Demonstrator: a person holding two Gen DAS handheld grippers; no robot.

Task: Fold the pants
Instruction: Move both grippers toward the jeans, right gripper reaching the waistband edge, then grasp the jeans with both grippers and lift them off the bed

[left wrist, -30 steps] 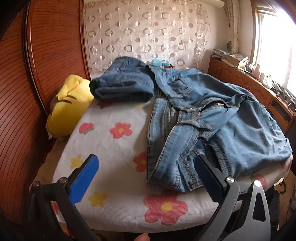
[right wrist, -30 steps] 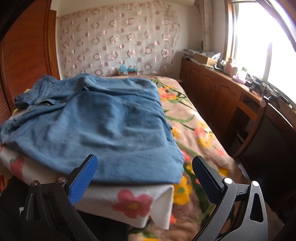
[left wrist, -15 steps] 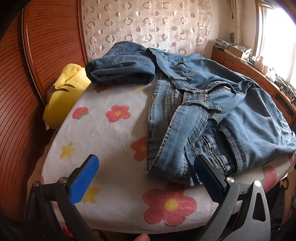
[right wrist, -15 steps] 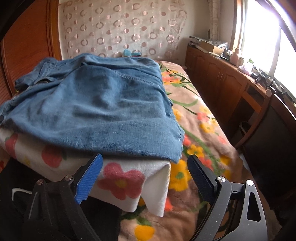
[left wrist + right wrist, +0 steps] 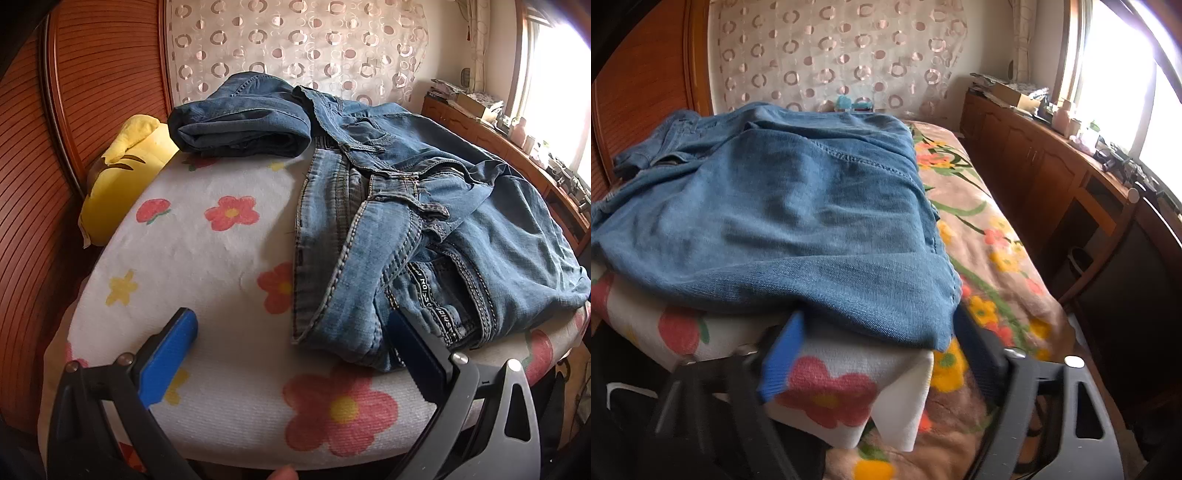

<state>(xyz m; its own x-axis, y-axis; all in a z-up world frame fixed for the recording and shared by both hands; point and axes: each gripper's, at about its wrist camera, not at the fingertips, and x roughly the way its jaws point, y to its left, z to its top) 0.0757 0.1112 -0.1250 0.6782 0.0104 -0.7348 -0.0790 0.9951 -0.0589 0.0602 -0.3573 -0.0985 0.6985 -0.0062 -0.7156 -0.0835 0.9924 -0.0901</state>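
Blue jeans (image 5: 424,229) lie crumpled on a white flowered cloth (image 5: 207,258), waistband toward me in the left wrist view. My left gripper (image 5: 291,339) is open and empty, its right finger just at the waistband's near edge. In the right wrist view a pant leg (image 5: 798,214) lies flat, its hem hanging over the cloth's corner (image 5: 905,391). My right gripper (image 5: 879,339) is open, its fingers either side of that hem, low at the cloth's edge.
A second pair of folded jeans (image 5: 240,125) lies at the back left. A yellow plush pillow (image 5: 122,177) leans on the wooden headboard (image 5: 92,92). A floral bedspread (image 5: 990,251) runs to the right, beside a wooden cabinet (image 5: 1052,177) under the window.
Both grippers have moved forward and lower toward the jeans. The right gripper has come up to the hem at the cloth's corner, and its jaws have narrowed slightly.
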